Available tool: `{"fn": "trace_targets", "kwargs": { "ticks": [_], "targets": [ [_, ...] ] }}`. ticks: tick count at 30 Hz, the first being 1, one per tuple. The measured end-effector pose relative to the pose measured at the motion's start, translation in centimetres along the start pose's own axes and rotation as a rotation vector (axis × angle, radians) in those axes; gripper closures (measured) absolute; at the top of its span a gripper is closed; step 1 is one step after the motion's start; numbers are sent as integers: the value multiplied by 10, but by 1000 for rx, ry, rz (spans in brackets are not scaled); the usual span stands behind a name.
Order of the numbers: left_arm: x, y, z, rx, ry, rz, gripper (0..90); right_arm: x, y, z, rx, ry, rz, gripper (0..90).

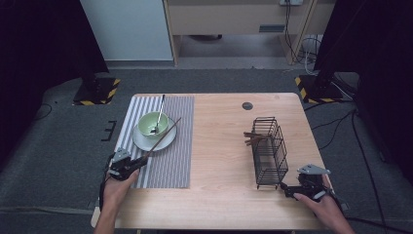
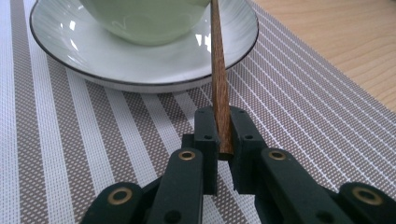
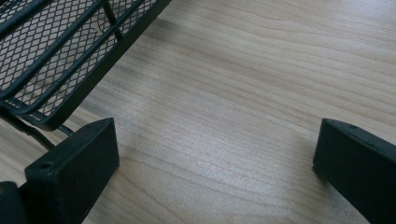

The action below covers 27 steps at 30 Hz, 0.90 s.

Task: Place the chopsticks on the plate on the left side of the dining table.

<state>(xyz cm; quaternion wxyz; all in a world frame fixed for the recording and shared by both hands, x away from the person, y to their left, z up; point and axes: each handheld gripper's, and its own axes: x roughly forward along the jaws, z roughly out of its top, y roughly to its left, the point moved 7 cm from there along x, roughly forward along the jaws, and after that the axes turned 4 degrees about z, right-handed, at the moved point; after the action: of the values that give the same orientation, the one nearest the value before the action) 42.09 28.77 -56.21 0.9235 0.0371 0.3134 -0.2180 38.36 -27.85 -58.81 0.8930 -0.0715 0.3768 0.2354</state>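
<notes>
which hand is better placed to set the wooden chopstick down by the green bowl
Left. The left gripper has its jaws shut on the brown wooden chopstick, beside the white plate. The right gripper is open by the black wire basket.

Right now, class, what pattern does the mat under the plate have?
The mat has brown and white stripes, clearest in the left gripper view.

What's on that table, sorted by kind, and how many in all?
Bowl: 1
Plate: 1
Spoon: 1
Placemat: 1
Wire basket: 1
Loose wooden stick, clamped in the left gripper: 1
Total: 6, not counting the wooden sticks in the basket, too bunched to count.
</notes>
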Motion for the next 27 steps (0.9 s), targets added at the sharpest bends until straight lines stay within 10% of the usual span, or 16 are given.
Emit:
{"fn": "trace_targets", "kwargs": {
  "ticks": [27],
  "targets": [
    [4,2,-7,-29,33,18,763,0,0,0,0,0,0,4]
  ]
}}
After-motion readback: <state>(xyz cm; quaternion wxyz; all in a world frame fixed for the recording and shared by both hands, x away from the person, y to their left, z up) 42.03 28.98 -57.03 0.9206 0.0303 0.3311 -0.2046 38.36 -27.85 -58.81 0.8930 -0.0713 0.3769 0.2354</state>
